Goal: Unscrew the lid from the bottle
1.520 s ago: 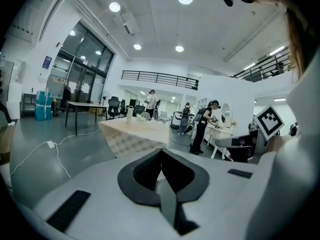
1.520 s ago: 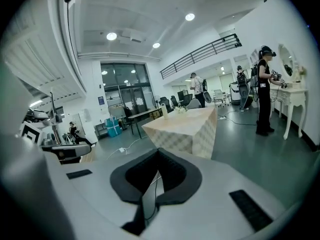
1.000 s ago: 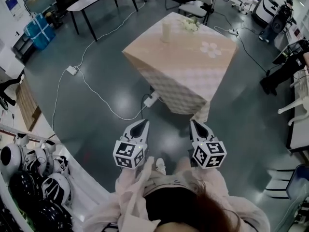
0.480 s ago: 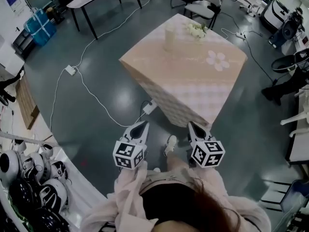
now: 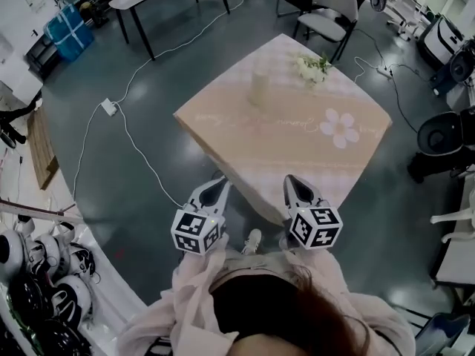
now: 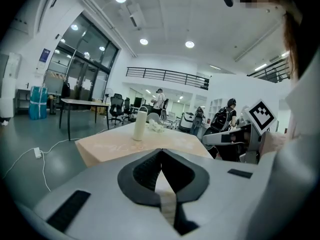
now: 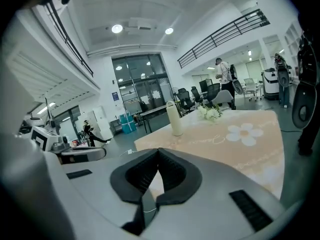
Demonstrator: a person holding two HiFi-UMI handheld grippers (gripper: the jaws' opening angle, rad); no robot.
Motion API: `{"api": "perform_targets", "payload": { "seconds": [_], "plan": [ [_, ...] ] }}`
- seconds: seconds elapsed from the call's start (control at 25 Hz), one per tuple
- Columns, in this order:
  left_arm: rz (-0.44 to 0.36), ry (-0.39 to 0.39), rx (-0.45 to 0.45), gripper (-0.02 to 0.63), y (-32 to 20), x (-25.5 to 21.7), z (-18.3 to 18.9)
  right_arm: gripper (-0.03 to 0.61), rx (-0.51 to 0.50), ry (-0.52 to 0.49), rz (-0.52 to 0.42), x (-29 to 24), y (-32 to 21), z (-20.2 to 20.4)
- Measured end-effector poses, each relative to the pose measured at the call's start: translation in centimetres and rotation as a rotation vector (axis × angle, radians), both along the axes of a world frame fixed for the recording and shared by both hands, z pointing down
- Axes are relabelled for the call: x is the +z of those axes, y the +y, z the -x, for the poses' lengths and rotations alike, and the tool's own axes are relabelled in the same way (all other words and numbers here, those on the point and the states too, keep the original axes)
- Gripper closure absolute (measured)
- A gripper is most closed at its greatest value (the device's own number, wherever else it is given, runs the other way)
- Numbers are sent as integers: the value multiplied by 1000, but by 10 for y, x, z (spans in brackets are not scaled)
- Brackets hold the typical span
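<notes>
Two grippers: left gripper and right gripper are held side by side in front of the person's chest, tips pointing at the table's near corner, not touching it.
Jaw state: both pairs are closed tip to tip, with nothing between them; ribbed black pads in grey shells.
Marker cubes: one on each gripper's rear, white with black squares.
Table: square top under a peach cloth with a faint check and a white flower print.
Bottle: pale smooth cylinder, upright on the table's far half, lid on, well apart from both grippers.
Flowers: small white bunch on the table, near the bottle.
</notes>
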State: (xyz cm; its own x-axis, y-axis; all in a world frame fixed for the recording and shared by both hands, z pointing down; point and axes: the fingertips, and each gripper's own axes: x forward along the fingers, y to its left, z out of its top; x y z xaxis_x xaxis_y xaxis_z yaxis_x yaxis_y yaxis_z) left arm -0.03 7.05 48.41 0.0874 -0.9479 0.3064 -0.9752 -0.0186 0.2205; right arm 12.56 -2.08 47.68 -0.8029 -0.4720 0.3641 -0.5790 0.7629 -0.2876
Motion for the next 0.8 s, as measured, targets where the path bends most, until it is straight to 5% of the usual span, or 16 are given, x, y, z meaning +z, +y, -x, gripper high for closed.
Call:
{"api": "perform_targets", "payload": {
  "seconds": [0.4,0.8],
  "plan": [
    [34,-4,25,587,-75,13,30,566,7,-22,22,9,-68,35],
    [-11,-15,221,586,-182,15,89,566,174,9,32,14,-136,85]
  ]
}}
